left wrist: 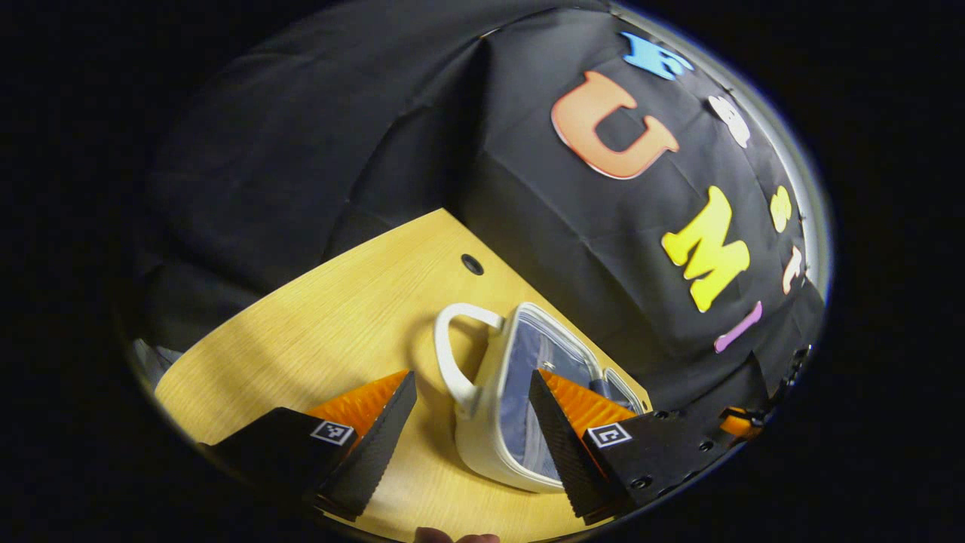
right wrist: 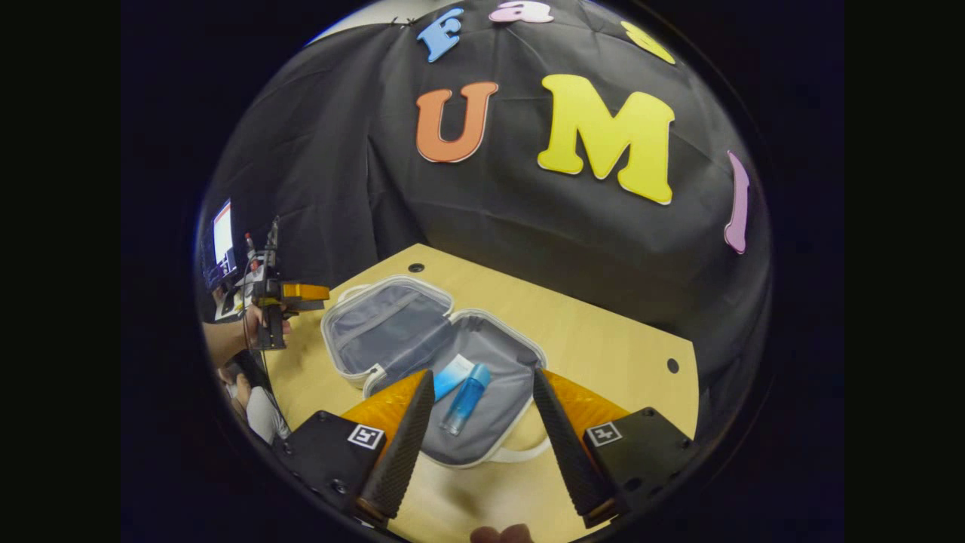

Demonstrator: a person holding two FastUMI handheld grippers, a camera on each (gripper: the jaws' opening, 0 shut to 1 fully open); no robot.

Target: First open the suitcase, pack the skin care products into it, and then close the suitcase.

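We saw the suitcase (right wrist: 422, 354) lying open on the tabletop (right wrist: 603, 339), a blue bottle (right wrist: 465, 397) and a small tube (right wrist: 452, 376) inside at 6 o'clock. Its stiff, light lid suits a rim grip. Both the left tool (left wrist: 471, 422) and the right tool (right wrist: 482, 422) gaped empty.

White suitcase (right wrist: 422, 339), blue bottle (right wrist: 465, 397)

Recording booth: black cloth wall (right wrist: 482, 226) directly behind a wooden desk (right wrist: 603, 339) with cable holes; monitor (right wrist: 223, 240) left of the desk.
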